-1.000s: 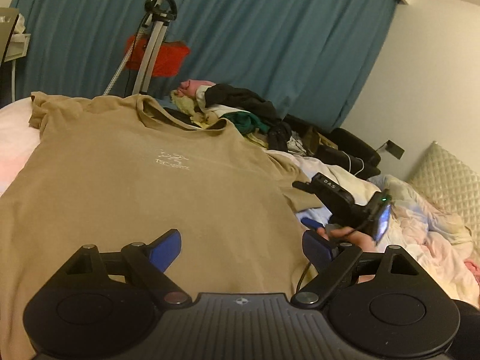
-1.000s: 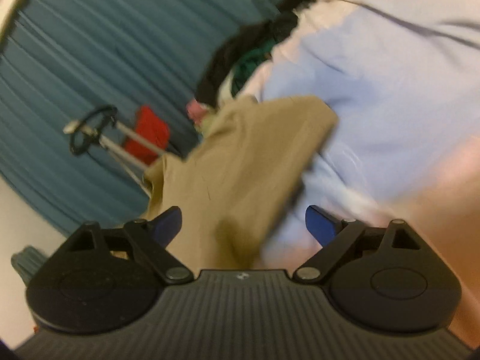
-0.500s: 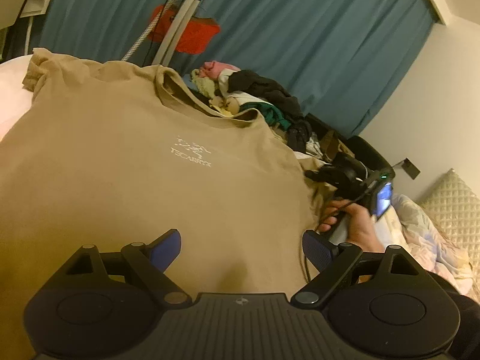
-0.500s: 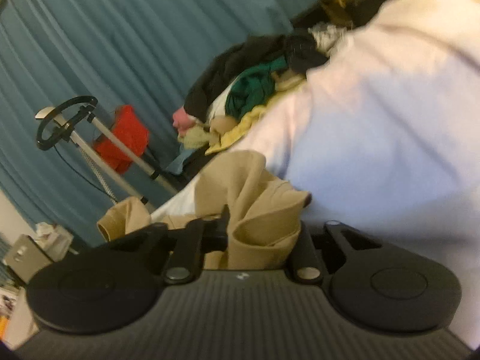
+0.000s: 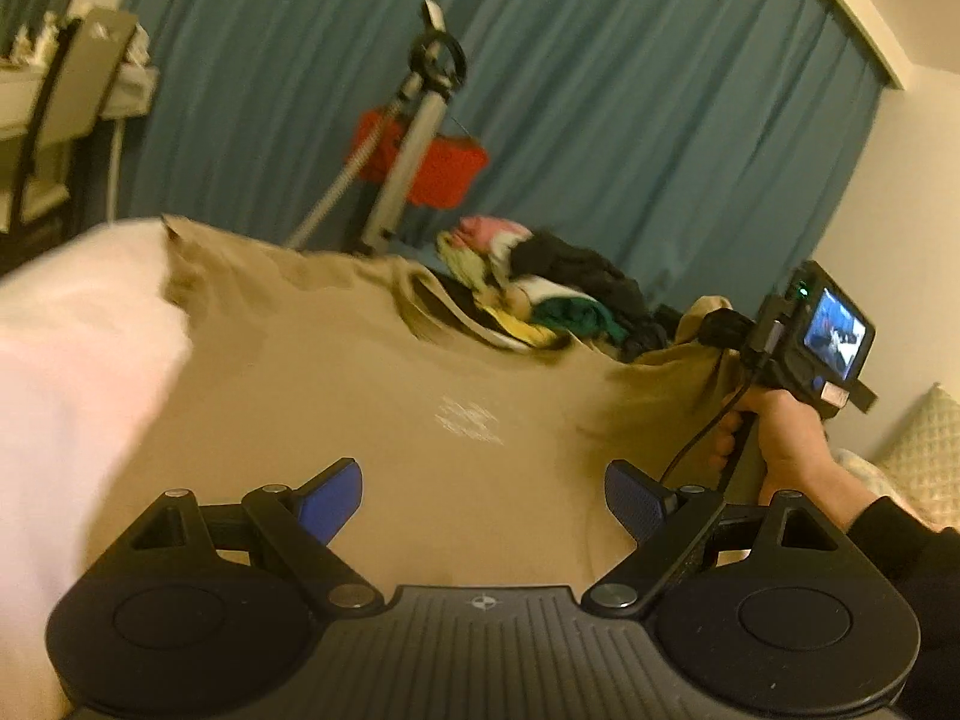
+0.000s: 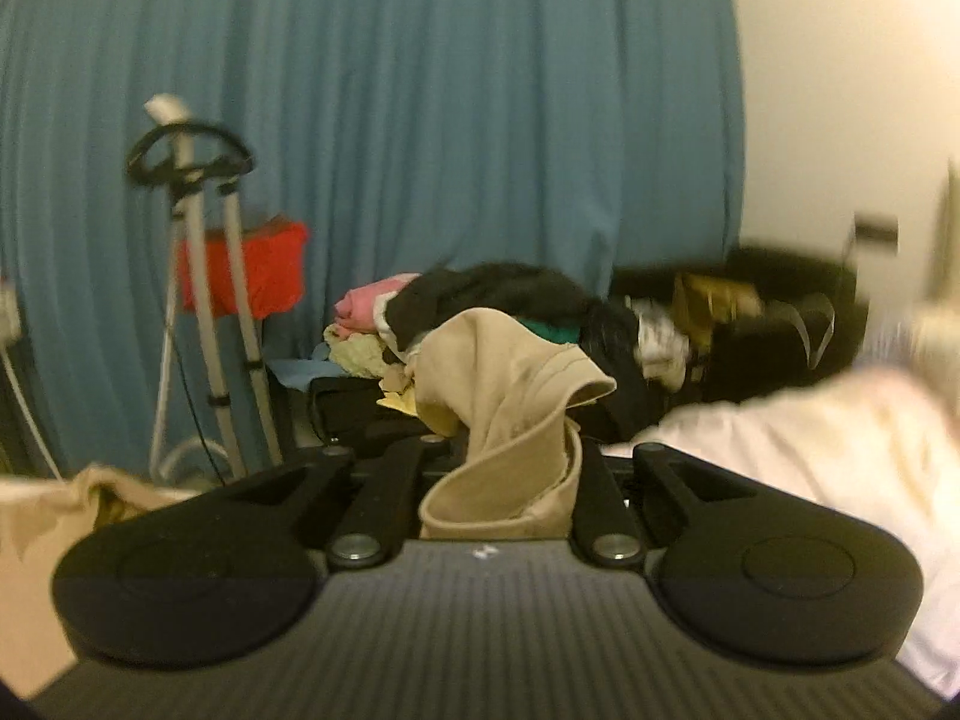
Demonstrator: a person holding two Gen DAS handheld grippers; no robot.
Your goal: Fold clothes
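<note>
A tan T-shirt (image 5: 360,396) with a small white chest logo lies spread on the bed. My left gripper (image 5: 480,498) is open and empty, hovering over the shirt's lower middle. My right gripper (image 6: 510,456) is shut on the shirt's right sleeve (image 6: 516,414) and holds it lifted off the bed. In the left wrist view the right gripper (image 5: 720,324) is at the right, with the raised sleeve (image 5: 666,384) bunched below it.
A pile of mixed clothes (image 5: 540,288) lies beyond the shirt's collar, before a teal curtain (image 5: 600,90). A garment steamer stand (image 5: 414,138) with a red item stands behind. White bedding (image 5: 72,360) is at the left, a quilted pillow (image 5: 924,444) at the right.
The right gripper closed on the shirt's right sleeve and lifted it up off the bed. The left gripper stayed open and shifted over the shirt.
</note>
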